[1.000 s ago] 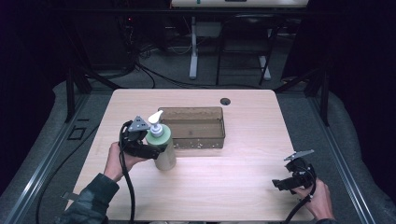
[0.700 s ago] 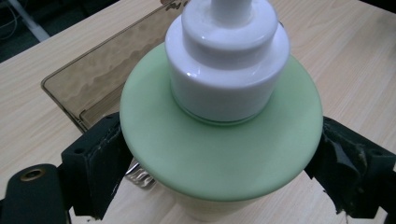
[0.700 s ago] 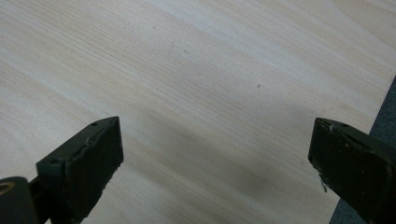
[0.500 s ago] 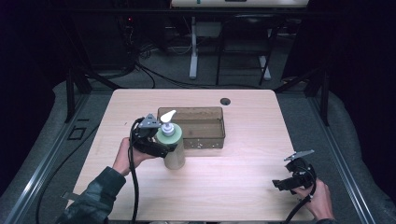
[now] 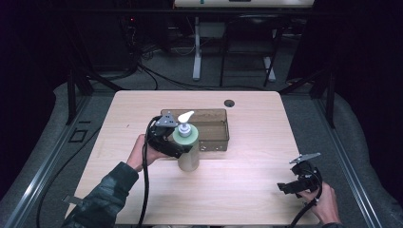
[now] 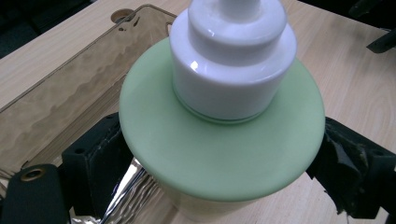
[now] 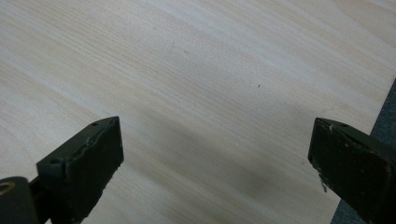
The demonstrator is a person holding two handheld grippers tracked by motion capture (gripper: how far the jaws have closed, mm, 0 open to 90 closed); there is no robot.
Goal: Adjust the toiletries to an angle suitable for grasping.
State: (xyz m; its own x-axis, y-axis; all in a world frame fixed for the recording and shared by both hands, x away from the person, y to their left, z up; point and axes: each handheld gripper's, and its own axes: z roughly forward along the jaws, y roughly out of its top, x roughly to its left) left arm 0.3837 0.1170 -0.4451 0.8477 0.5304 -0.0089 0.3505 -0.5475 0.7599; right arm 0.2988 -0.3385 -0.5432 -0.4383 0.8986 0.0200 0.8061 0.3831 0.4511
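Observation:
A pump bottle [image 5: 188, 145] with a pale green shoulder, white pump head and yellowish body stands upright near the table's middle, just in front of a brown see-through tray [image 5: 216, 126]. My left gripper [image 5: 177, 148] is shut on the bottle's body just under the green shoulder [image 6: 219, 154]; in the left gripper view a black jaw sits on each side of it. The tray [image 6: 65, 88] lies behind the bottle there. My right gripper [image 5: 288, 186] hovers open near the table's front right corner, with bare wood between its jaws [image 7: 215, 158].
The wooden table [image 5: 247, 190] has a round cable hole [image 5: 229, 102] at its far edge. Cables and desk legs stand on the dark floor beyond. The table's right edge [image 7: 387, 102] is close to my right gripper.
My left gripper has carried the bottle to the right and slightly nearer, along the tray's front. The right gripper has stayed put.

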